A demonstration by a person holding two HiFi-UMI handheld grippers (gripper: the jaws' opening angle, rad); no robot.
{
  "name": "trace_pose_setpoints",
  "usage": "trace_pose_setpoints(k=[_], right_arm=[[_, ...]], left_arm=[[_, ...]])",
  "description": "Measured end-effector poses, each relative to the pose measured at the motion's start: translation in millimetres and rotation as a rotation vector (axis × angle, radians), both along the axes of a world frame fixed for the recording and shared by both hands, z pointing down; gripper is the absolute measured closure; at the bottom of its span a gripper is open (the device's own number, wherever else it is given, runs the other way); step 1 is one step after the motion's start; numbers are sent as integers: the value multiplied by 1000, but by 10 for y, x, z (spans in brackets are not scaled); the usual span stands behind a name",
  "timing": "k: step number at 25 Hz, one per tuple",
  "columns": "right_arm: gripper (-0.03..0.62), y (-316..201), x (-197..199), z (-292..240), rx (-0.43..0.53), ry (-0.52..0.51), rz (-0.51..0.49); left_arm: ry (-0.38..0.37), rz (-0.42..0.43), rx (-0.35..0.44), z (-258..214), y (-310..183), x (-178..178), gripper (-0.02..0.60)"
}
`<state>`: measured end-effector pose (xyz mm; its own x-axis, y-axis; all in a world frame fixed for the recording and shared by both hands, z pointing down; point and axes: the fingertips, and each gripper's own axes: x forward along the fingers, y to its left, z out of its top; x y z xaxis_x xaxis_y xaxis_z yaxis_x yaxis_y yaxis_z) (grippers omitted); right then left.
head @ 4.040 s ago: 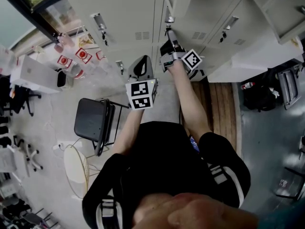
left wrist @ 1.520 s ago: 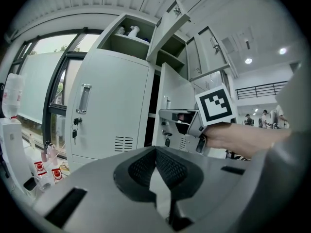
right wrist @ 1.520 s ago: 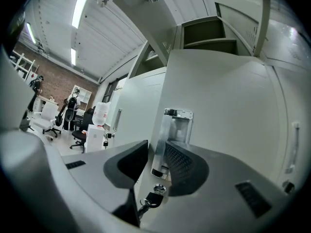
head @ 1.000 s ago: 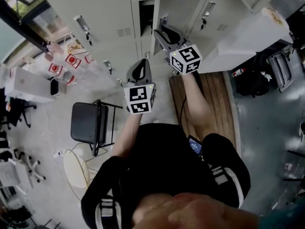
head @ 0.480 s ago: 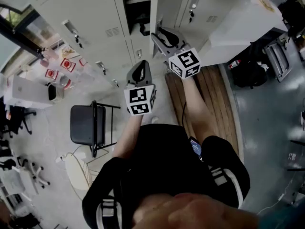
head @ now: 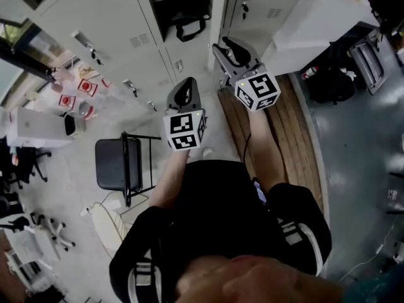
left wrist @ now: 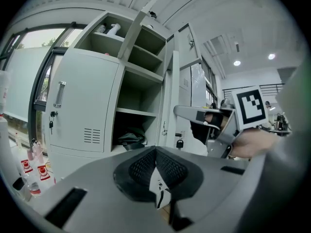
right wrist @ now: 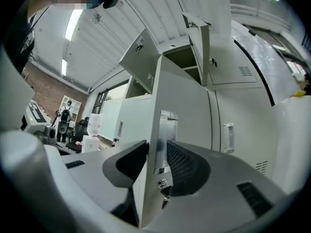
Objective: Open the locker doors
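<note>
A row of pale grey lockers (head: 95, 24) fills the top of the head view. One compartment (head: 183, 8) stands open with a dark bag (head: 189, 21) on its shelf, which also shows in the left gripper view (left wrist: 130, 139). My right gripper (head: 222, 48) holds the swung-out edge of that locker's door (head: 219, 11). In the right gripper view my right gripper (right wrist: 156, 152) has the door's metal handle plate (right wrist: 164, 130) between its jaws. The jaws have just been opening a little, and both pads still lie against the plate. My left gripper (head: 183, 92) hangs shut and empty left of the door, with its pads meeting in its own view (left wrist: 156, 155).
A black folding chair (head: 117, 163) stands on the floor to the left. Wooden boards (head: 278, 112) lie under my right arm. Bottles with red labels (head: 82, 90) sit by the left lockers. Two upper locker doors (right wrist: 146, 62) hang open overhead. A white block (head: 315, 24) is at right.
The door has swung further out with my right gripper, which has drawn back towards me. More of the compartment and the bag now shows. My left gripper has shifted slightly.
</note>
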<state>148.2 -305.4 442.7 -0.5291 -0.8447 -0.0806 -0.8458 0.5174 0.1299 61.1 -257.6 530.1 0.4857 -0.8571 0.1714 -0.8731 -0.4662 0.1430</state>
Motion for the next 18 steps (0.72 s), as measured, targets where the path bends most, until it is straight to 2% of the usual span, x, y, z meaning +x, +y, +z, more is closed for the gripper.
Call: trace_pose_setpoints(k=[7,13,18], right_arm=[[461,160,345,14,-6,-47,98],[528,305,711,14,-1,-93,202],[531,340,957,8,-13,-90,254]], left_arm=[[10,13,-19,64,-10,69,572],[47,14,-27,28,-15,116,572],[67,1,-26,6,-26,106,572]])
